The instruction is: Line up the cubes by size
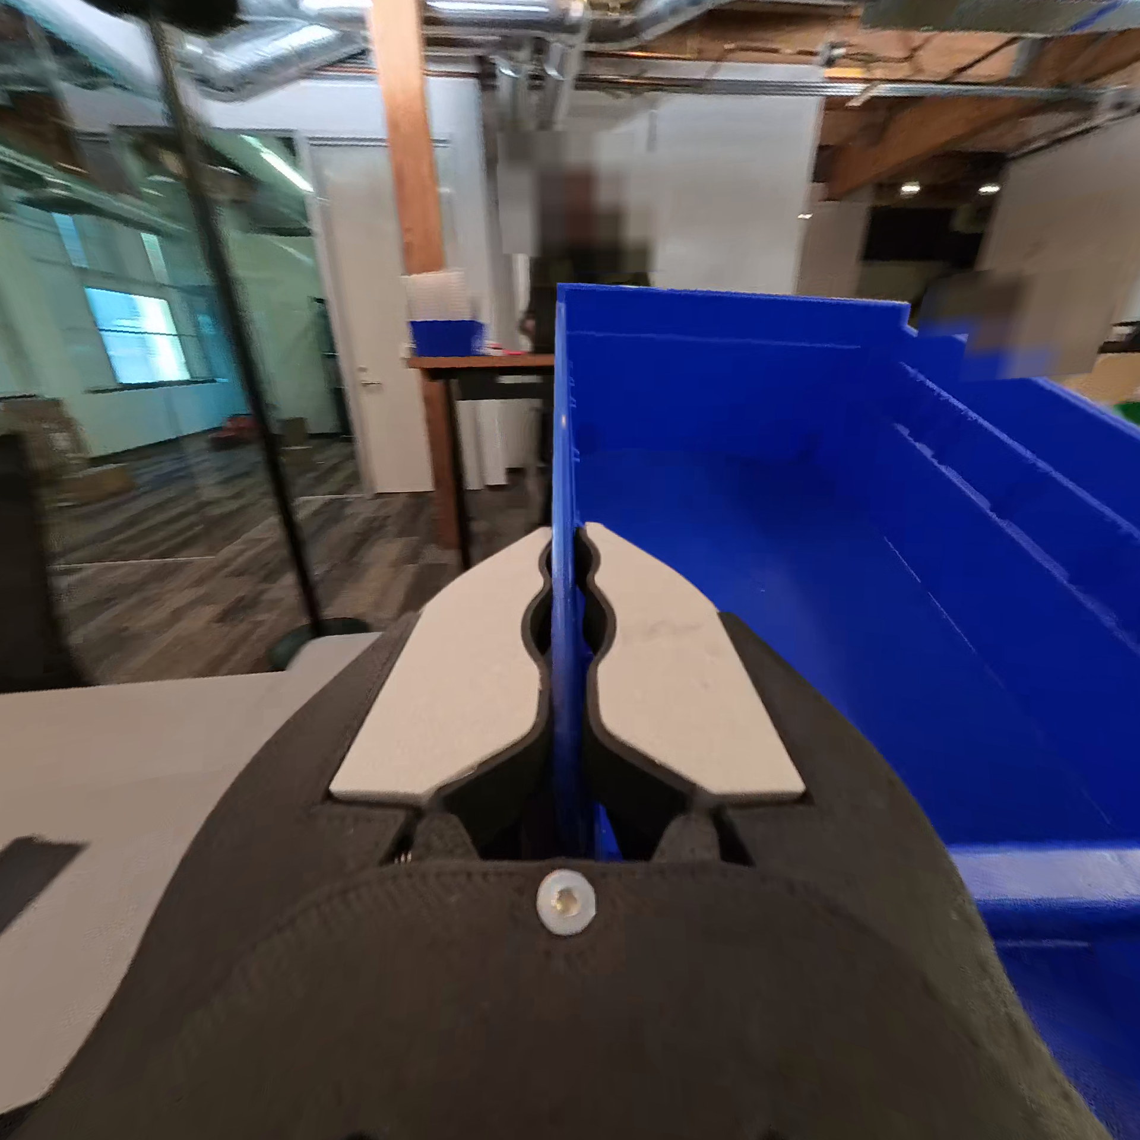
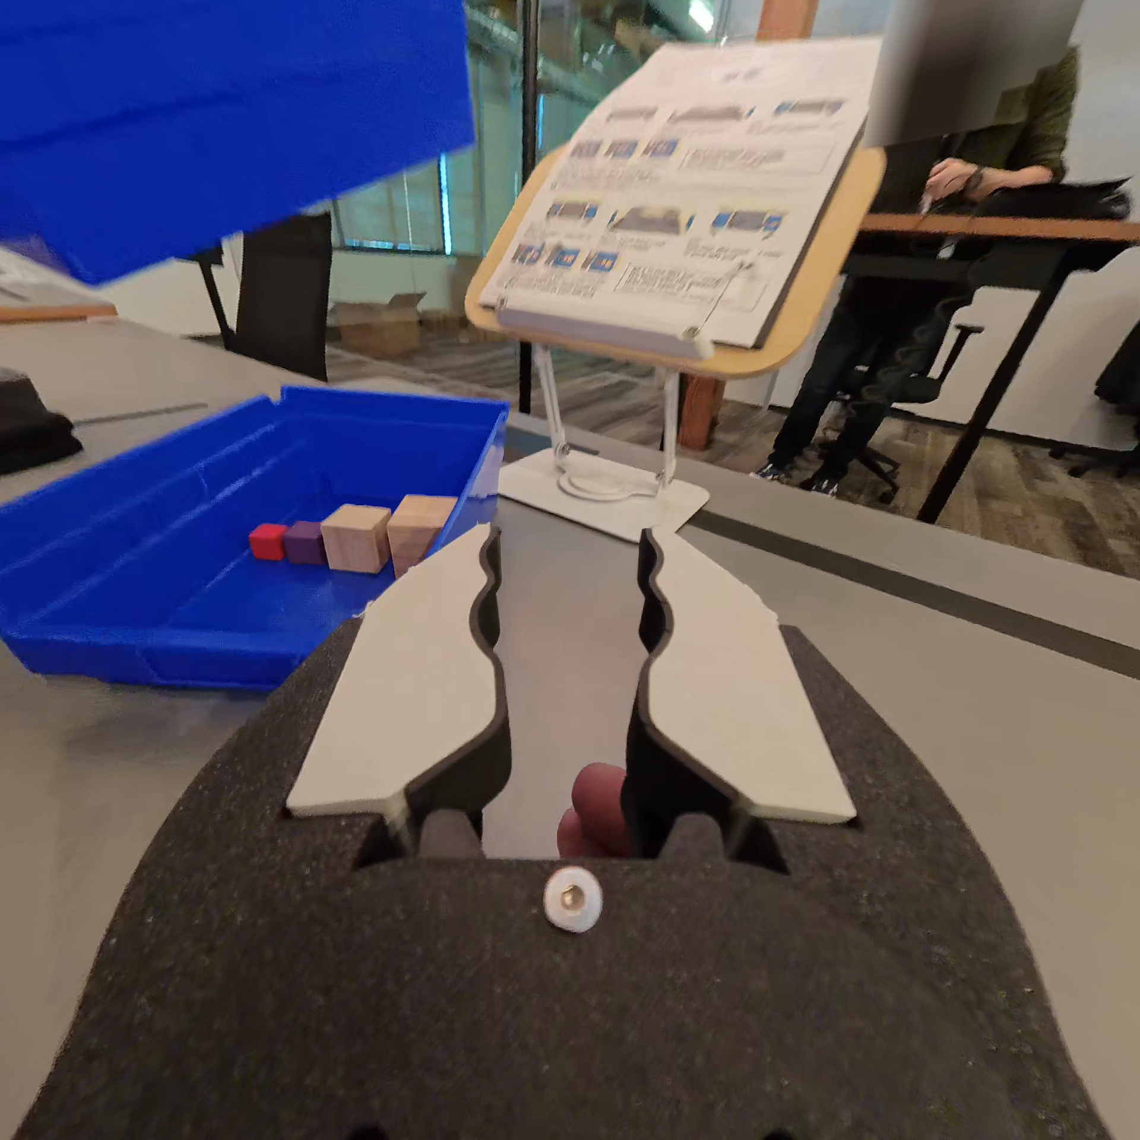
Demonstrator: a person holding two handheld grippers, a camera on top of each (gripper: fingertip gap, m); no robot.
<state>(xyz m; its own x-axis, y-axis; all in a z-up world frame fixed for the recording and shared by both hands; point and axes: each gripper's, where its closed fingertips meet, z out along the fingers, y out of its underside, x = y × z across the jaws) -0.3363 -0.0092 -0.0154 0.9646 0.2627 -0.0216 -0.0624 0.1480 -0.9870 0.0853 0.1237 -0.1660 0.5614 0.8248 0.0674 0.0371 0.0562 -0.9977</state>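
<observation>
My left claw (image 1: 564,543) is closed on the thin side wall of a blue bin (image 1: 802,493); both pads press on this wall, which runs straight up the middle of the left wrist view. The inside of that bin fills the right half of the frame, and at lower left there is a grey table (image 1: 123,771) with its edge just behind my fingers.

My right claw (image 2: 567,543) stands wide, with only bare table top between the fingers (nothing is held). The cubes are at middle left of the right wrist view, inside a second blue bin (image 2: 154,654) that lies on the table: a red cube (image 2: 267,541), a purple cube (image 2: 305,543), a wooden cube (image 2: 356,538) and a bigger wooden cube (image 2: 416,530), in one row, side by side. The last one is close to the bin's right wall, and my left finger hides part of it. Beyond my fingertips stands a white document stand (image 2: 604,487). The table is free at the right side of the frame.
</observation>
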